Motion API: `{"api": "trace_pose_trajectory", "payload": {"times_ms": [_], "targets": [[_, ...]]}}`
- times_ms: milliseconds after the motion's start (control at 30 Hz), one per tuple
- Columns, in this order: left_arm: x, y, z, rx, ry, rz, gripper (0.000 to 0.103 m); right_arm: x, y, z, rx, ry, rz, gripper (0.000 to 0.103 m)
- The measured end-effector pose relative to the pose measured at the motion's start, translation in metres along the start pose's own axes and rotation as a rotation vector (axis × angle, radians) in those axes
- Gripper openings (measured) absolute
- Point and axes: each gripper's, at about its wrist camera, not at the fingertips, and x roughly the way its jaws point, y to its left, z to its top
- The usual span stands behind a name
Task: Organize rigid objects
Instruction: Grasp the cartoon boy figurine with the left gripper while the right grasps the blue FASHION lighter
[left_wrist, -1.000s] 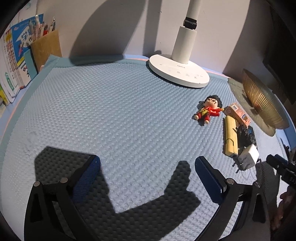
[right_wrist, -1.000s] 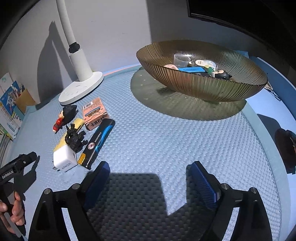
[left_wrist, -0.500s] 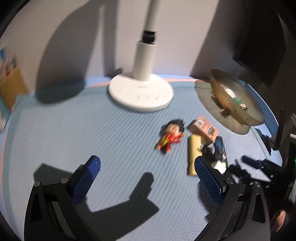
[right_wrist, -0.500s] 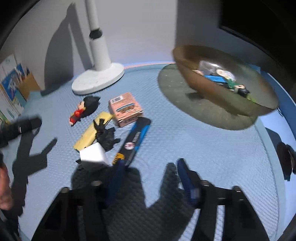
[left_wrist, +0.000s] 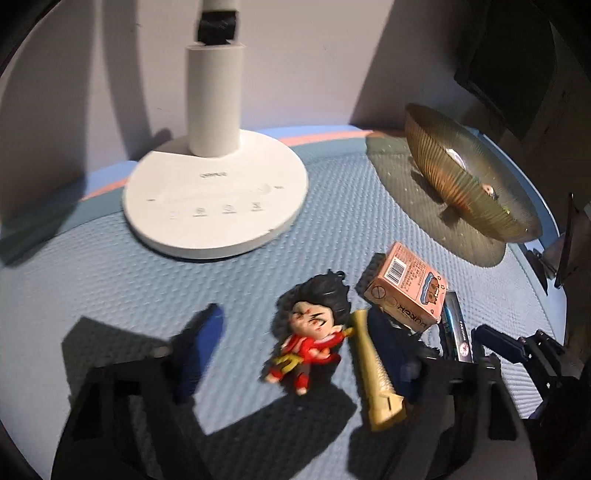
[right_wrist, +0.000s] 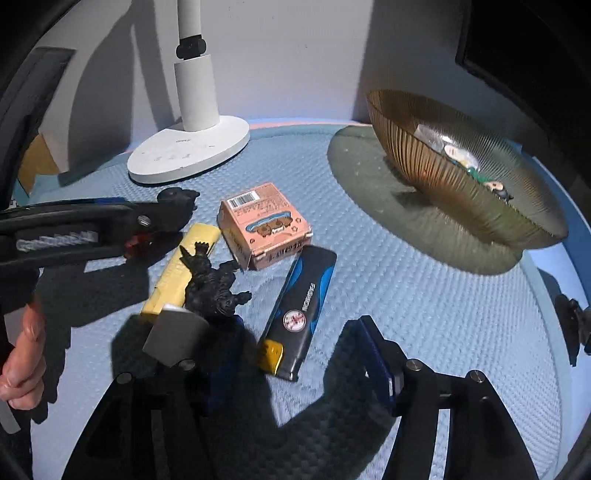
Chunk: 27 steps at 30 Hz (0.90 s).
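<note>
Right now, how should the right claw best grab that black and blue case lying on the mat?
Probably from above, across the case's narrow middle: it lies flat and long, both long edges look free, while the pink box crowds its far end.

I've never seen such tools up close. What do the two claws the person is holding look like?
Both are black angular frames with silver bolts and dark blue textured finger pads. The left claw carries pale lettering along its side, seen from the right wrist; the right claw matches. A bare hand grips the left one.
</note>
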Motion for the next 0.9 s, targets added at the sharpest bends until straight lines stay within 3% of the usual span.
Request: {"api": "trace_pose_trajectory", "payload": {"times_ms": [100,133,233,267,500,733,900], "targets": [[0.003,-0.006,0.001,0.018,-0.025,0.013,0.040,0.002,-0.001,0.002,-0.007,-0.011,0.010,0.059],[0.002,-0.007,0.001,0.020,-0.028,0.001,0.029,0.001,-0.002,0.002,-0.011,-0.015,0.022,0.050],[-0.004,-0.010,-0.001,0.029,-0.031,0.017,0.029,-0.004,-0.003,0.000,-0.053,-0.020,0.038,0.027],[-0.008,-0.012,-0.004,0.037,-0.038,0.028,0.029,-0.006,-0.004,-0.002,-0.063,-0.019,0.037,0.024],[-0.045,-0.005,-0.044,-0.023,-0.058,0.008,0.029,-0.027,-0.070,-0.026,-0.001,0.007,0.060,0.023],[-0.072,-0.019,-0.096,-0.042,-0.057,-0.005,0.029,-0.063,-0.109,-0.059,-0.109,-0.033,0.210,0.023],[-0.076,-0.028,-0.113,-0.041,-0.043,0.006,0.029,-0.060,-0.137,-0.077,-0.021,0.033,0.268,0.027]]}}
